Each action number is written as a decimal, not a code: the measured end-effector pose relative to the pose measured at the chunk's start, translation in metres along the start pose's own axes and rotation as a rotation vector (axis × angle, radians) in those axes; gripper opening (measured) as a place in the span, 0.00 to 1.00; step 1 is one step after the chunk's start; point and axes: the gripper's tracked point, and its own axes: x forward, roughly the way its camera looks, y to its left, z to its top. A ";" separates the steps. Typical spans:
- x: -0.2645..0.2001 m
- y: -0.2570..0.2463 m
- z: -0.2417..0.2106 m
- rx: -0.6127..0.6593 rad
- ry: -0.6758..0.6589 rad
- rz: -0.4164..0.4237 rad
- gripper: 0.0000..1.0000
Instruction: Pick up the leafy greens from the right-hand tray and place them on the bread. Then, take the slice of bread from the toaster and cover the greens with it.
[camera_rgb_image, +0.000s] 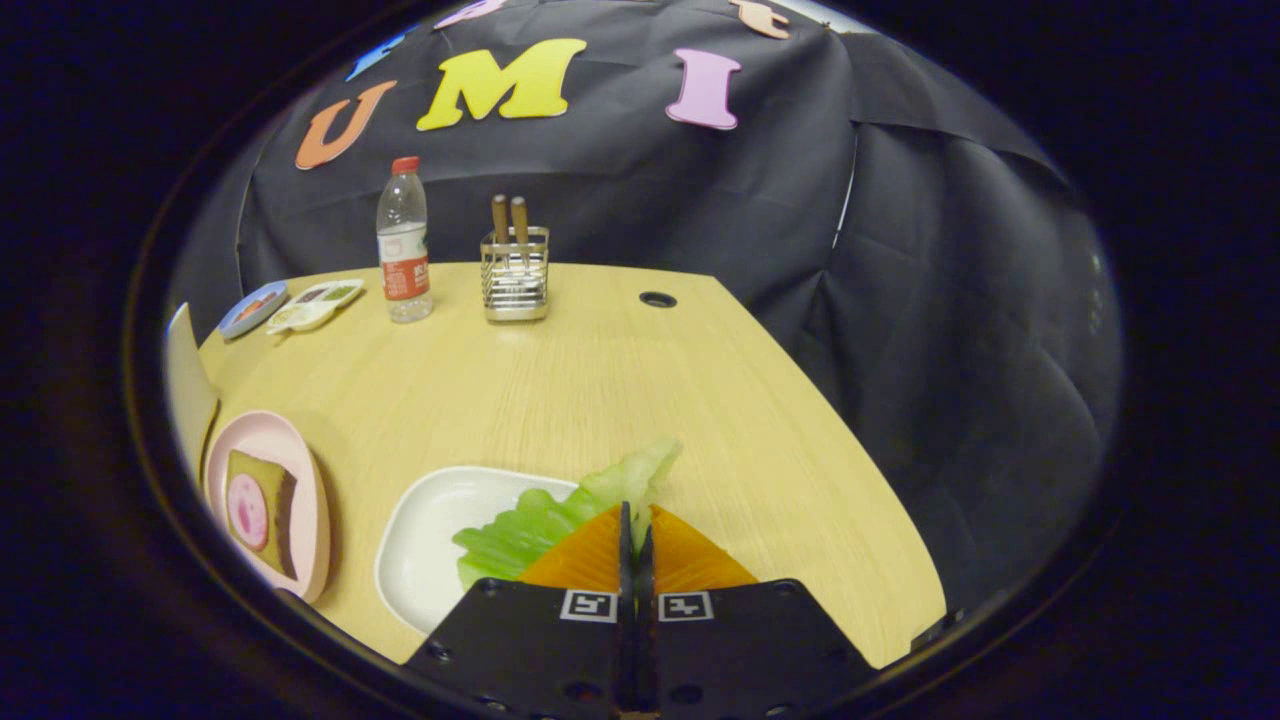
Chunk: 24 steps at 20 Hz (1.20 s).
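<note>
Bench (600, 390) of pale wood-grain laminate fills the middle ground, its far edge meeting the black cloth wall of the booth, which hangs in folds and wraps round the right side. A small round dark hole (657, 299) sits in the bench top near that far edge.

The gripper (636, 540) has its fingers brought together with only a thin gap between them, pinched on the ruffled light-green lettuce leaf (560, 515). The leaf spreads out to the left of the fingers over the rim of a white rounded-square tray (425, 540) and pokes up just beyond the fingertips; whether it is lifted clear of the tray or resting on it cannot be told.

To the left of the white tray, apart from it, lies a pink oval plate (300, 470) carrying a brown-crusted slice of bread (262, 512) with a round pink slice of ham (248, 510) on top.

Along the far side of the bench stand a clear plastic bottle with a red cap (404, 240) and, just to its right, a metal wire holder (515, 275) with two wooden handles sticking up. Left of the bottle lie a small white divided dish (314, 304) and a blue-rimmed saucer (252, 309).
</note>
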 end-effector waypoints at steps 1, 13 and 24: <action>-0.008 -0.001 0.006 0.000 -0.020 -0.002 0.00; -0.133 0.075 0.055 -0.073 -0.219 0.127 0.00; -0.192 0.258 0.028 -0.187 -0.219 0.457 0.00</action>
